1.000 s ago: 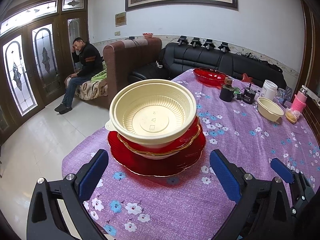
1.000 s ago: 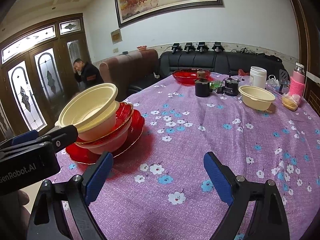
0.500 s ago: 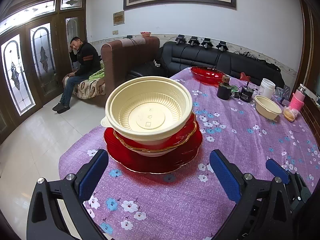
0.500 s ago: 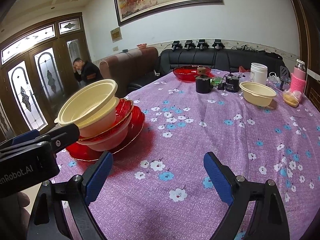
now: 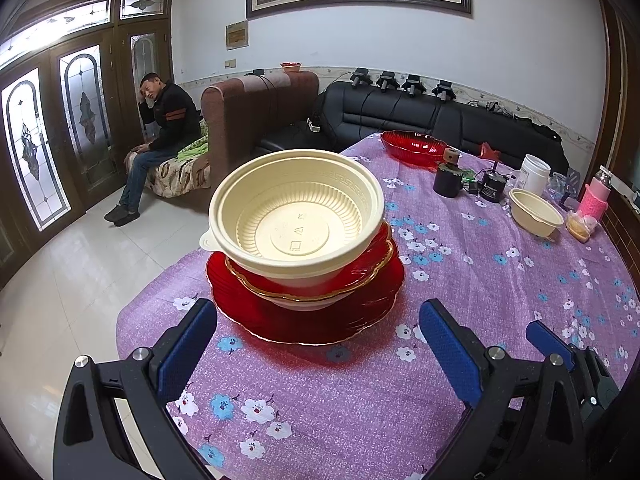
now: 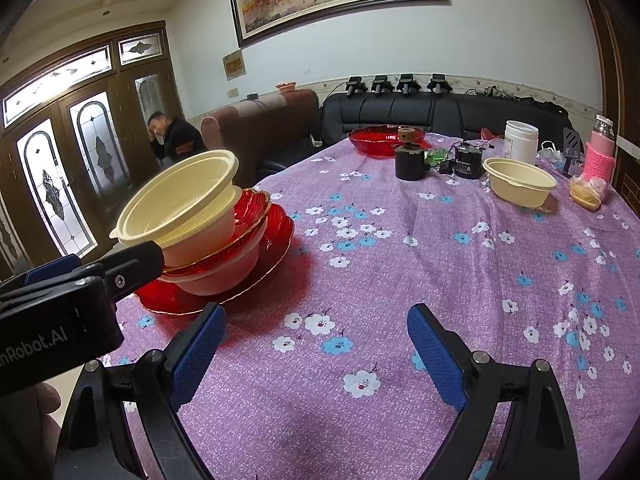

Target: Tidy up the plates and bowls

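Observation:
A stack stands near the table's left edge: a cream plastic bowl [image 5: 296,216] [image 6: 180,204] on top, a red gold-rimmed bowl [image 5: 372,268] and a pale bowl [image 6: 224,268] under it, and a wide red plate [image 5: 304,320] [image 6: 276,236] at the bottom. My left gripper [image 5: 318,344] is open just in front of the stack and holds nothing. My right gripper [image 6: 316,344] is open over bare cloth to the right of the stack. A second cream bowl [image 5: 534,212] [image 6: 520,182] and a red glass dish [image 5: 412,146] [image 6: 380,140] sit far across the table.
A purple flowered cloth [image 6: 400,240] covers the table. At the far side stand a black cup [image 6: 409,162], a black box [image 6: 468,162], a white jar [image 6: 520,140] and a pink bottle [image 6: 598,156]. A person sits by the doors [image 5: 164,128]. Sofas stand behind the table.
Both grippers have drawn back slightly from the stack and lifted a little; the bowls and plates have stayed put. Both stay open.

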The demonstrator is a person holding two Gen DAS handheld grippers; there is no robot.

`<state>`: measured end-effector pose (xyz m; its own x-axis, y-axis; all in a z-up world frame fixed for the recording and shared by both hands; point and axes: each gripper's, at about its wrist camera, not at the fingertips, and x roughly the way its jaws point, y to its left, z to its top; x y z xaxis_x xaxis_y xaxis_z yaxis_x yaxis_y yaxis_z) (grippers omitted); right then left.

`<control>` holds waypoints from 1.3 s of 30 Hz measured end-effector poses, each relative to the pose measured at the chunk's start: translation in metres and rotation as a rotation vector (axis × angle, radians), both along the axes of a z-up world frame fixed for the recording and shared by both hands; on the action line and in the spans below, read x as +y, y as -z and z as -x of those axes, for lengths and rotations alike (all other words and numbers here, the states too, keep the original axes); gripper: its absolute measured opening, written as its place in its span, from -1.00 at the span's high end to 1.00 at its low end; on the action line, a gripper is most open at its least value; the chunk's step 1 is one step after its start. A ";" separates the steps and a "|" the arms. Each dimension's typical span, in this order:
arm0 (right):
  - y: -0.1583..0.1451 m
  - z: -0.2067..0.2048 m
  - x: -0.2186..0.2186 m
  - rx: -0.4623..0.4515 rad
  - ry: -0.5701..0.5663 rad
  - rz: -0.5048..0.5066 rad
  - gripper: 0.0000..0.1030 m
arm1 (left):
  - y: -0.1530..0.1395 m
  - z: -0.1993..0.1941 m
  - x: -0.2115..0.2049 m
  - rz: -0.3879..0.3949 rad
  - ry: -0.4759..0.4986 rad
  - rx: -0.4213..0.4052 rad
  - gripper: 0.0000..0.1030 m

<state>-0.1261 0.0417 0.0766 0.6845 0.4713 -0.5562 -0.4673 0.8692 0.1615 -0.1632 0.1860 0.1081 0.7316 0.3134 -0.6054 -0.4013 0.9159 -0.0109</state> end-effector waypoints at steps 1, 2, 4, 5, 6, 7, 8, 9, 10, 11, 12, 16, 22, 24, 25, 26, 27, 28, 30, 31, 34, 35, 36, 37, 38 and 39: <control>0.000 0.000 0.000 0.000 -0.002 0.001 -0.84 | 0.000 0.000 0.000 0.000 0.000 0.001 -0.97; 0.000 0.001 0.001 0.000 -0.004 0.001 -0.84 | 0.000 0.000 -0.001 -0.001 0.000 0.002 -0.97; 0.000 0.001 0.001 -0.002 -0.007 0.001 -0.84 | 0.000 0.000 0.000 0.000 0.003 0.000 -0.97; -0.001 0.002 0.001 -0.002 -0.008 0.000 -0.84 | 0.000 0.000 0.000 0.000 0.005 0.000 -0.97; -0.001 0.002 0.001 0.000 -0.009 -0.002 -0.84 | 0.001 0.000 -0.001 -0.001 0.006 -0.001 -0.97; -0.001 0.002 0.001 0.001 -0.009 -0.003 -0.84 | 0.001 0.000 -0.002 -0.001 0.008 -0.002 -0.97; 0.000 0.001 0.000 0.003 -0.009 -0.004 -0.84 | 0.001 0.000 -0.002 0.000 0.009 -0.003 -0.97; 0.000 0.001 0.000 0.004 -0.008 -0.005 -0.84 | 0.002 0.000 -0.003 0.000 0.009 -0.005 -0.97; 0.000 0.001 0.000 0.006 -0.006 -0.005 -0.84 | 0.002 0.000 -0.003 0.000 0.009 -0.003 -0.97; 0.000 0.000 -0.001 0.009 -0.005 -0.006 -0.84 | 0.003 0.000 -0.004 0.001 0.009 -0.001 -0.97; 0.000 0.001 -0.001 0.013 -0.003 -0.007 -0.84 | 0.002 0.001 -0.003 0.002 0.009 -0.001 -0.97; 0.001 0.001 -0.005 0.022 0.005 -0.014 -0.84 | -0.002 0.003 -0.005 0.013 0.019 -0.010 -0.97; -0.003 0.001 -0.020 0.061 0.014 -0.067 -0.84 | -0.021 0.011 -0.016 0.012 0.070 -0.043 -0.97; -0.006 -0.002 -0.029 0.092 0.027 -0.097 -0.84 | -0.031 0.015 -0.026 -0.007 0.105 -0.061 -0.97; -0.009 -0.003 -0.035 0.103 0.036 -0.110 -0.84 | -0.037 0.017 -0.030 -0.015 0.119 -0.074 -0.97; -0.013 -0.005 -0.041 0.115 0.048 -0.129 -0.84 | -0.043 0.020 -0.034 -0.024 0.134 -0.089 -0.97; -0.017 -0.005 -0.046 0.121 0.054 -0.142 -0.84 | -0.052 0.023 -0.037 -0.034 0.157 -0.103 -0.97; -0.023 -0.005 -0.052 0.124 0.060 -0.162 -0.84 | -0.059 0.025 -0.040 -0.040 0.169 -0.111 -0.97; -0.038 -0.001 -0.065 0.113 0.070 -0.195 -0.84 | -0.078 0.031 -0.045 -0.041 0.222 -0.132 -0.97; -0.049 0.003 -0.074 0.099 0.074 -0.221 -0.84 | -0.090 0.033 -0.045 -0.030 0.253 -0.140 -0.97; -0.073 0.016 -0.097 0.074 0.068 -0.305 -0.84 | -0.130 0.043 -0.033 0.029 0.309 -0.172 -0.97; -0.086 0.023 -0.105 0.058 0.060 -0.327 -0.84 | -0.143 0.046 -0.029 0.050 0.317 -0.182 -0.97; -0.099 0.029 -0.110 0.036 0.054 -0.335 -0.84 | -0.159 0.050 -0.021 0.082 0.328 -0.189 -0.97; -0.108 0.034 -0.113 0.017 0.050 -0.335 -0.84 | -0.173 0.053 -0.015 0.115 0.338 -0.194 -0.97; -0.123 0.040 -0.117 -0.012 0.041 -0.333 -0.84 | -0.192 0.058 -0.006 0.157 0.348 -0.203 -0.97; -0.136 0.046 -0.120 -0.037 0.033 -0.331 -0.84 | -0.204 0.063 -0.001 0.178 0.350 -0.210 -0.97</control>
